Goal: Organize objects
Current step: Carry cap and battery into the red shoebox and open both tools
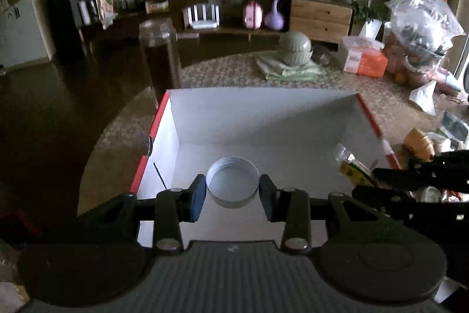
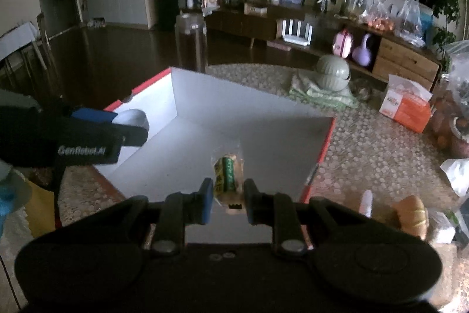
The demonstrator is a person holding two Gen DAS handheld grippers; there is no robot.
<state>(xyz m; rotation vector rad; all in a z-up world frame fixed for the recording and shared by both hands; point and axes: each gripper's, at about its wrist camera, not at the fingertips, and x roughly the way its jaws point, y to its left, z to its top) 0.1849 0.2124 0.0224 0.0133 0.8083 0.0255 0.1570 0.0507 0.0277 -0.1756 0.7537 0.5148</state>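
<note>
in the left wrist view the left tool [image 1: 232, 193] sits at lower centre, its blue pads pressed against the sides of a round white jar lid [image 1: 232, 185], open side up. the lid hangs over the inside of a white cardboard box with red outer walls [image 1: 164, 110], which fills the middle of the frame on a desk with a pebble-patterned cover [image 1: 234, 69]. at the right edge of that view the right tool [image 1: 378, 176] reaches in over the box, gripping a small clear snack packet with green and yellow print [image 1: 351, 166].

in the right wrist view the right tool [image 2: 225, 200] is at lower centre, narrowed onto the snack packet [image 2: 228, 175], held above the box floor near the right wall. the left tool [image 2: 129, 126] shows at the left edge with the lid [image 2: 133, 118] between its pads.

behind the box, upper left of centre, stands a tall clear jar [image 1: 158, 55]. toward the upper right lie a grey-green lidded bowl [image 1: 294, 47] on a folded cloth [image 1: 288, 69] and an orange tissue pack [image 1: 363, 59].
</note>
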